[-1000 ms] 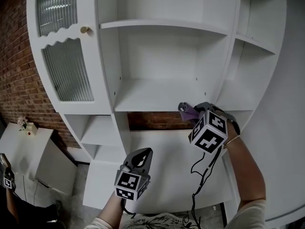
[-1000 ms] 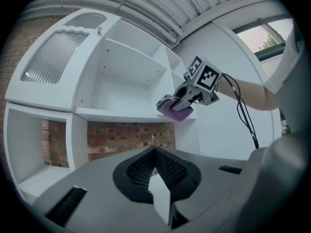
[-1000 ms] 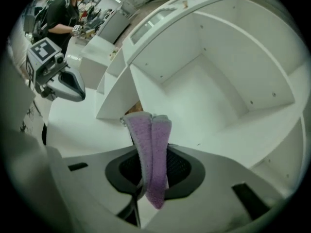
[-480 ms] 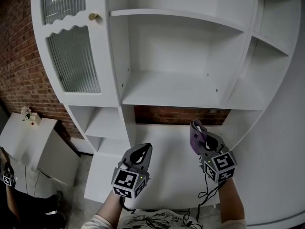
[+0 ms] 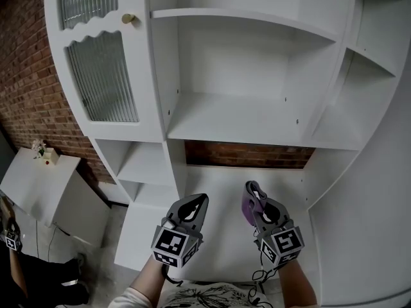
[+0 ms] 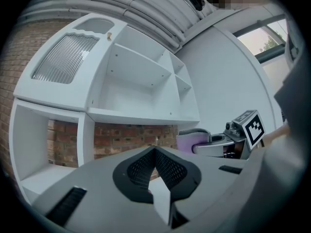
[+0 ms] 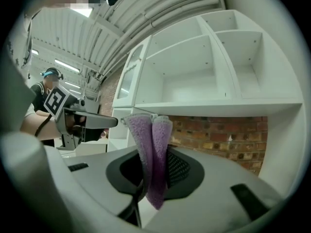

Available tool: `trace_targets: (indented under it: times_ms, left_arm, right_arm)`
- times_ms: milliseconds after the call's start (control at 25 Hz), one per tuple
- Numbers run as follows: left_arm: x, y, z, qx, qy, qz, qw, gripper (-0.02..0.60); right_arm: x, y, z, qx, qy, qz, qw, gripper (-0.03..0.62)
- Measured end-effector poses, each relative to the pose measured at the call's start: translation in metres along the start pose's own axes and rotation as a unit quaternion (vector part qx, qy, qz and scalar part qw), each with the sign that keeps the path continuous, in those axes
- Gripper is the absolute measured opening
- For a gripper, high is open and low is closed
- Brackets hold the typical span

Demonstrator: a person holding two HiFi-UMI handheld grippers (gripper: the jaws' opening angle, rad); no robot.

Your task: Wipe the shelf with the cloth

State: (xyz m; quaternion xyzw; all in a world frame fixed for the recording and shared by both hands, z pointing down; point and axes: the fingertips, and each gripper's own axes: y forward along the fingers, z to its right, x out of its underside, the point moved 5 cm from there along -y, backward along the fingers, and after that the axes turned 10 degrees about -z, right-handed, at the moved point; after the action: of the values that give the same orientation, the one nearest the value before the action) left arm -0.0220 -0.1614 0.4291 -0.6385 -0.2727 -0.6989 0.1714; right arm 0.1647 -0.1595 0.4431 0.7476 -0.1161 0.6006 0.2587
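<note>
Below the white shelf unit (image 5: pixel 244 117) in the head view, the left gripper (image 5: pixel 198 201) and right gripper (image 5: pixel 252 191) hang side by side, clear of its shelves, with the purple cloth (image 5: pixel 246 209) at the right one's tip. The left gripper view shows jaws pressed together on nothing. The right gripper view shows jaws pinching the folded cloth.

we see a purple cloth (image 7: pixel 154 149), soft and nubbly like terry. the shelf unit (image 5: pixel 237 117) looks like smooth, matt white painted board. its door (image 5: pixel 103 76) has ribbed glass and a shiny brass-coloured knob (image 5: pixel 129 19). the brick wall (image 5: pixel 26 95) is rough. the left gripper (image 5: pixel 196 203) and right gripper (image 5: pixel 253 191) have matt grey plastic shells.
</note>
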Motion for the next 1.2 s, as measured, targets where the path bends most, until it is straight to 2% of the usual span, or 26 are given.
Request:
trace_targets:
  times_ms: [360,480,720,1200]
  left_arm:
    - [-0.001,0.0,-0.004,-0.001,0.011,0.006,0.9999,0.014]
    - [-0.003,-0.001,-0.006,-0.008,0.007,0.013,0.9999,0.014]
    - [-0.005,0.002,-0.007,-0.014,0.003,0.008,0.9999,0.014]
    - [-0.008,0.007,-0.005,-0.002,0.018,0.01,0.9998,0.014]
  right_arm:
    - [-0.006,0.003,-0.012,0.027,-0.001,0.016,1.0,0.071]
    - [-0.006,0.001,-0.012,0.032,0.021,0.021,0.999,0.07]
    - [-0.004,0.004,-0.009,0.043,0.017,0.011,0.999,0.071]
    - [-0.006,0.008,-0.009,0.016,0.008,0.016,1.0,0.071]
